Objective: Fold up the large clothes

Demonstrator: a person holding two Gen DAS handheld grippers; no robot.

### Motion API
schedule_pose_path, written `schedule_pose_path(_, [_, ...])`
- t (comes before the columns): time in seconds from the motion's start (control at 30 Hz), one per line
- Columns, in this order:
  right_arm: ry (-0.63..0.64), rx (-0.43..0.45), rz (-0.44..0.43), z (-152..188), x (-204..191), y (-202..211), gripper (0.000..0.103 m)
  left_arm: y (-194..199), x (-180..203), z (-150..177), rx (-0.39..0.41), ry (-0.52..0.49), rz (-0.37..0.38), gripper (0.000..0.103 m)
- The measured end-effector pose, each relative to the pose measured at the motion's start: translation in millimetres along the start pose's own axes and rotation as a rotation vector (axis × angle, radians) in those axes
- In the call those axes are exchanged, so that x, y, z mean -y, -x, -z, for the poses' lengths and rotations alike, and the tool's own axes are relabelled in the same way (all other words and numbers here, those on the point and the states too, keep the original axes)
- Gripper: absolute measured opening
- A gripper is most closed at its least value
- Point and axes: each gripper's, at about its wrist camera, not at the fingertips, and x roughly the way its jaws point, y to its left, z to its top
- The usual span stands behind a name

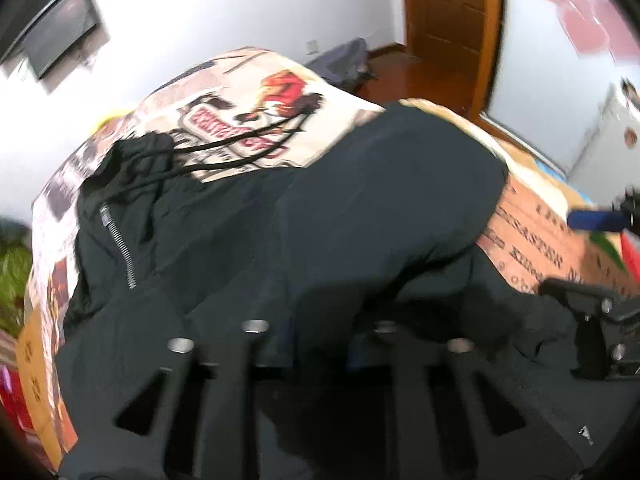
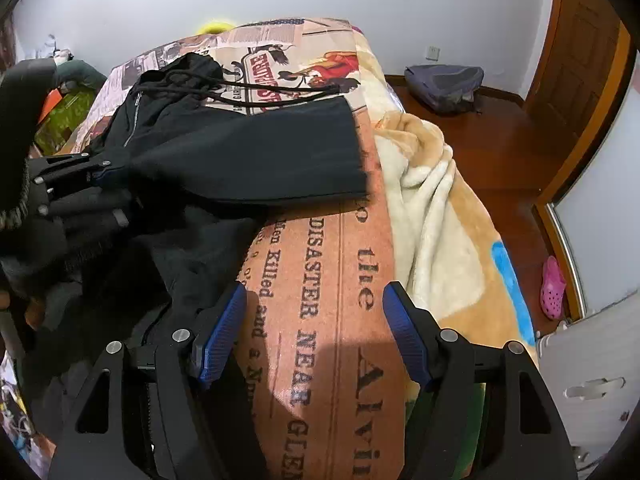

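A black zip hoodie with drawstrings lies on a bed with a newspaper-print cover. In the right wrist view the hoodie fills the left half of the bed, one part pulled out flat to the right. My left gripper is shut on the hoodie's fabric and holds it lifted; in its own view the fingers are buried under the cloth. My right gripper is open and empty, blue pads apart, over bare cover just right of the hoodie. It shows at the right edge of the left wrist view.
A cream and tan fleece blanket is bunched along the bed's right side. A grey backpack lies on the wood floor by the wall. A wooden door stands beyond. A pink clog lies on the floor at right.
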Motion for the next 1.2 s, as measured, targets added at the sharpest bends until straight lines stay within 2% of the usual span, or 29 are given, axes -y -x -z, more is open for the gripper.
schedule_pose_path(0.17, [0.006,-0.010,0.009,1.5,-1.0,1.4,0.067,44.0,-48.1,7.0,0.072,0.140,0.042,0.010])
schedule_pose_path(0.23, [-0.010,-0.016,0.015,4.6,-0.5,-1.1,0.067,66.7,-75.1,17.9,0.108,0.223,0.040,0.010])
schedule_pose_path(0.37, [-0.022,-0.022,0.025,6.7,0.0,-3.9,0.067,88.1,-127.0,53.3,0.114,0.381,0.071,0.010])
schedule_pose_path(0.4, [-0.028,-0.025,0.023,6.6,0.4,-4.1,0.067,88.9,-141.3,69.9,0.100,0.440,0.106,0.015])
schedule_pose_path(0.47, [-0.032,-0.034,0.030,6.4,-0.5,-4.4,0.067,84.3,-157.7,95.7,0.062,0.522,0.131,0.031])
schedule_pose_path(0.53, [-0.023,-0.039,0.041,5.5,-2.6,-3.8,0.067,75.5,-167.3,123.5,0.015,0.584,0.123,0.057])
schedule_pose_path(0.6, [-0.004,-0.045,0.053,3.3,-6.1,-1.9,0.067,65.0,-168.3,147.0,-0.034,0.611,0.114,0.058])
schedule_pose_path(0.7, [0.006,-0.031,0.053,-2.9,-12.3,6.3,0.067,51.1,-156.2,173.9,-0.103,0.575,0.103,0.060])
schedule_pose_path(0.77, [0.014,-0.007,0.036,-8.9,-18.6,14.0,0.067,53.1,-142.2,177.9,-0.091,0.514,0.052,0.061])
schedule_pose_path(0.87, [0.041,0.038,0.013,-21.3,-33.8,24.7,0.067,61.0,-109.8,167.7,-0.081,0.327,-0.090,0.062])
schedule_pose_path(0.93, [0.066,0.065,-0.003,-30.9,-47.8,28.9,0.067,64.1,-93.1,157.4,-0.077,0.214,-0.150,0.062])
schedule_pose_path(1.0, [0.089,0.075,-0.013,-36.8,-59.9,28.2,0.067,67.8,-79.7,144.7,-0.067,0.150,-0.161,0.062])
schedule_pose_path(1.07, [0.115,0.073,-0.028,-39.0,-70.8,23.9,0.067,72.4,-68.5,133.3,-0.043,0.119,-0.125,0.062])
schedule_pose_path(1.2, [0.170,0.022,-0.029,-36.9,-84.4,3.7,0.067,63.9,-51.4,106.3,-0.007,0.048,-0.130,0.069])
